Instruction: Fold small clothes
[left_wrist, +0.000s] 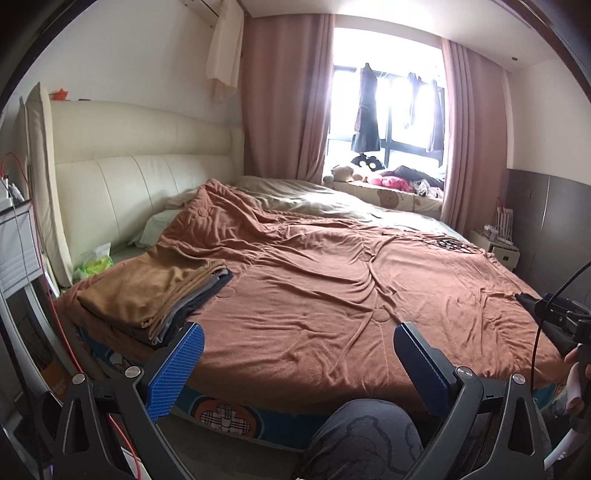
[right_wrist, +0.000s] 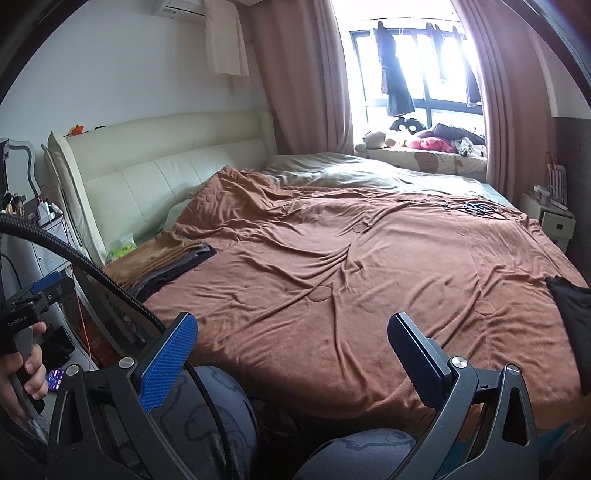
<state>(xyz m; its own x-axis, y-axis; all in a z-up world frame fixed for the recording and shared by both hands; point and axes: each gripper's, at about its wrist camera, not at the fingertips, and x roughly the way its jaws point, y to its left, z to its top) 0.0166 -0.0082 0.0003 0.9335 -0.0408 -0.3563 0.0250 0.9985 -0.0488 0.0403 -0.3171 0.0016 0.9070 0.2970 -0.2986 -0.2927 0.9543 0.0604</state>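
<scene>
Both tongs, left (left_wrist: 297, 341) and right (right_wrist: 291, 332), gape wide and empty; the dark garment (right_wrist: 570, 306) lies at the bed's right edge, nearer the right tongs.

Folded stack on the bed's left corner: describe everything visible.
The folded stack holds several soft garments laid flat: a tan-brown piece on top, grey and black layers beneath, edges fanned toward the bed's middle. It rests on the rust-brown blanket near the headboard, beside a green tissue pack. Neither gripper touches it.

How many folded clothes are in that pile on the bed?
4 at least: the folded pile sits at the bed's near left corner, a tan piece on top, then grey layers, then black at the bottom. More may be hidden underneath.
</scene>
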